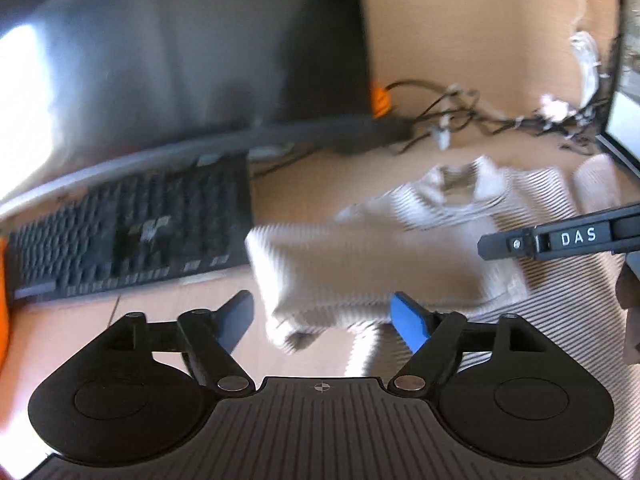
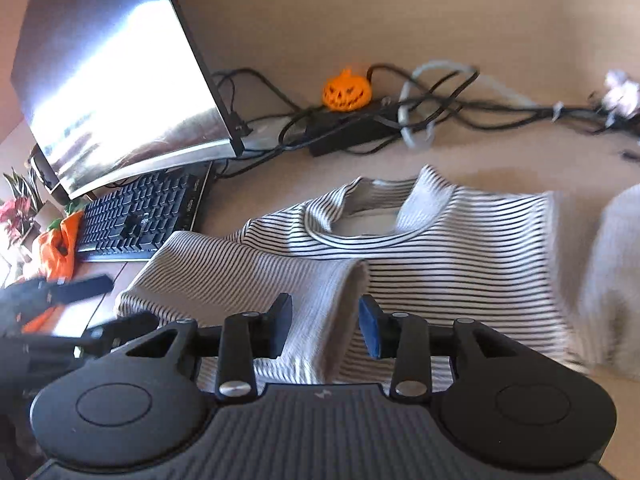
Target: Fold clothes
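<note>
Right wrist — keyboard [image 2: 140,216], pumpkin [image 2: 346,90] beyond shirt [image 2: 440,240]

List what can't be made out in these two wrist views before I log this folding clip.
- Striped sweater: its hem is hidden behind the right gripper body in the right wrist view, and its right side blurs toward the edge.
- Left wrist view: motion blur smears the sweater's stripes and the keyboard keys.
- Left gripper: open, but blur leaves any contact with the cloth unclear.
- Monitor: glare washes out the screen.
</note>
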The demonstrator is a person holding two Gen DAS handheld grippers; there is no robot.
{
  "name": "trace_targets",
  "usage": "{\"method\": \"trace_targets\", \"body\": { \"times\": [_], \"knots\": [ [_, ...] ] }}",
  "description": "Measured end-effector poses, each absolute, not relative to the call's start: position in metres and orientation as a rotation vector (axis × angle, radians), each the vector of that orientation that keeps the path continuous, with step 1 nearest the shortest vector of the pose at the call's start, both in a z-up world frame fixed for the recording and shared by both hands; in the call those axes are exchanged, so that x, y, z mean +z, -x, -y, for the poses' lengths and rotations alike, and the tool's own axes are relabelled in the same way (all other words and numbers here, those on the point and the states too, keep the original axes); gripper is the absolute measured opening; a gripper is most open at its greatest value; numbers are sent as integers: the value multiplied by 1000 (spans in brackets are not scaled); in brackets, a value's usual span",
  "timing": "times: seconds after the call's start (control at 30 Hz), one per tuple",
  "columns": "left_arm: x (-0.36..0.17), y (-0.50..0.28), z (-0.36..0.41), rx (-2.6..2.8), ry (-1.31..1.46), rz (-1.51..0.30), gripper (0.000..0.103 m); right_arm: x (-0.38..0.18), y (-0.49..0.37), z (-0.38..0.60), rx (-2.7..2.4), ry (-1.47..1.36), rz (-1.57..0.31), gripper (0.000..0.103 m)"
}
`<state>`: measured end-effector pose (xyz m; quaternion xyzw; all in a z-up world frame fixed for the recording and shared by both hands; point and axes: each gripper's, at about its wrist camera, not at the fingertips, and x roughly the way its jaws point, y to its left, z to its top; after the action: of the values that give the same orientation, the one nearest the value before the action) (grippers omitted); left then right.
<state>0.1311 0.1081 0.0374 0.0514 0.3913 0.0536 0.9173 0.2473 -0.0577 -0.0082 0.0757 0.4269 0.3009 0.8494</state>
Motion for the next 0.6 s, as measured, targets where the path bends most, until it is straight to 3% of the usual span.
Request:
{"method": "trace_targets", "body": {
  "times": [0.03, 0.1, 0.17, 0.23, 0.3, 0.4, 0.47, 0.53, 0.57, 0.6],
  "knots": [
    [32, -134, -111, 121, -103, -824, 86, -13, -251, 53, 639, -152, -911, 35],
    [24, -139, -118, 132, -82, -845, 88, -14, -251, 44, 660, -121, -900, 16],
    [21, -143, -123, 127, -59, -848, 88, -10, -248, 36, 685, -84, -882, 6],
    [22, -148, -122, 102, -54, -831, 78, -3, -243, 34, 691, -47, -842, 5],
    [25, -154, -116, 78, -60, -813, 53, 8, -239, 41, 680, -36, -803, 5],
    [41, -160, -94, 5, -83, -732, 50, 28, -238, 61, 628, -22, -743, 5],
    [53, -159, -76, -86, -100, -680, 57, 35, -237, 81, 550, 19, -708, 5],
    [64, -153, -57, -168, -133, -640, 74, 41, -235, 102, 469, 60, -674, 5],
    [64, -149, -50, -177, -167, -630, 89, 44, -234, 112, 428, 81, -657, 5],
    [61, -146, -43, -171, -212, -627, 93, 40, -237, 122, 393, 86, -672, 5]
  ]
}}
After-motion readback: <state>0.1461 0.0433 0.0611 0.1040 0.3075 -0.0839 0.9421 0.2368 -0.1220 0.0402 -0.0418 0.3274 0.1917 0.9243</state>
